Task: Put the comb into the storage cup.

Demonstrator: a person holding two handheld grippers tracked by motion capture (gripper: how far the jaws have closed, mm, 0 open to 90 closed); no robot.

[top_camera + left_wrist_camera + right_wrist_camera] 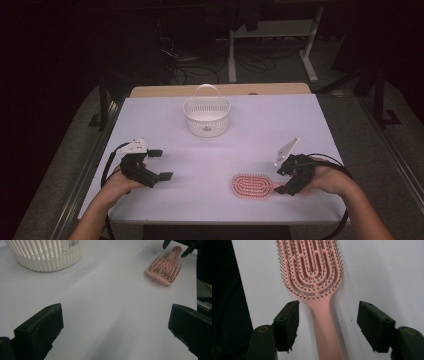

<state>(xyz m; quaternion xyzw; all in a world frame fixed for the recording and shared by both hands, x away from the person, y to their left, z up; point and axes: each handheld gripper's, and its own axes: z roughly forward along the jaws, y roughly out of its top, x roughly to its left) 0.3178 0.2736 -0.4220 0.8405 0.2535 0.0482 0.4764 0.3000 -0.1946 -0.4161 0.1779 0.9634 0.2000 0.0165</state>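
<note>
My right gripper lies low at the near right of the desk, my hand behind it, pointing left at the brush. In the right gripper view the jaws stand either side of the brush's handle with clear desk showing between each pad and the handle, so they are apart and not pressing. My left gripper sits at the near left, forearm coming in from the near edge, pointing right across the desk; its jaws are wide open on bare desk.

The brush lies flat at the near right, bristles up, handle toward my right gripper. It is pink plastic, an oval vented head of curved ribs set with thin pins, narrowing into a smooth rounded handle. The pin tips look darker, though I cannot be sure in this dim light.

At the far middle stands a basket: white plastic, round, with slatted upright walls and a thin hoop handle. The desk top is smooth, matt and pale.
</note>
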